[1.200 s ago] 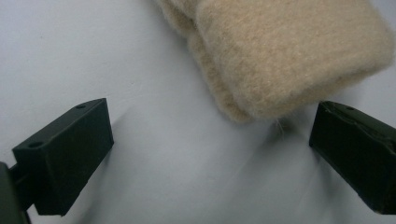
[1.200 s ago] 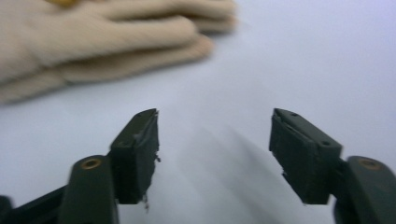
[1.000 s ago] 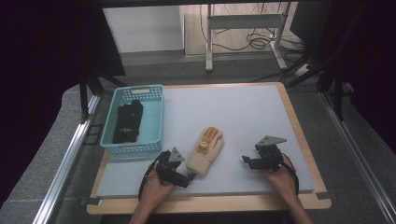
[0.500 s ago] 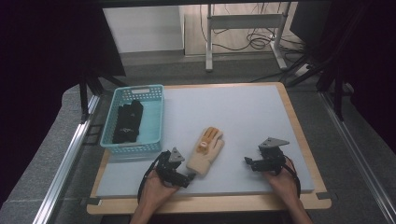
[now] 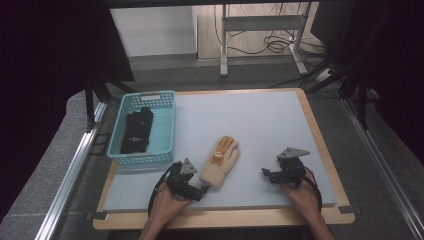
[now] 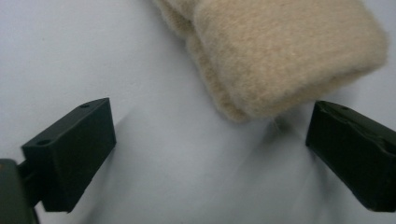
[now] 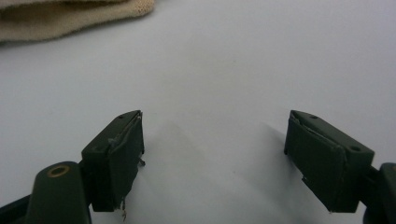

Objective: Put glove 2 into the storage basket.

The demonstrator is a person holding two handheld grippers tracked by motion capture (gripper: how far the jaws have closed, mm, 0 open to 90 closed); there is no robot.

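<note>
A beige knitted glove [image 5: 221, 161] with orange fingertips lies flat on the grey mat, fingers pointing away. My left gripper [image 5: 204, 188] sits low on the mat right at the glove's cuff [image 6: 280, 51], open, its jaws wide apart with the cuff just ahead of the gap. My right gripper [image 5: 266, 174] rests open on the mat to the glove's right, apart from it; a strip of the glove [image 7: 74, 16] shows at the top left of the right gripper view. Nothing lies between either pair of jaws.
A light blue basket [image 5: 165, 130] at the mat's left holds a black glove [image 5: 136, 131]. The grey mat [image 5: 260, 120] lies on a wooden table, whose rim shows all round. Metal rails run along both sides.
The right gripper has drifted slightly to the right. The left gripper and the glove stay where they were.
</note>
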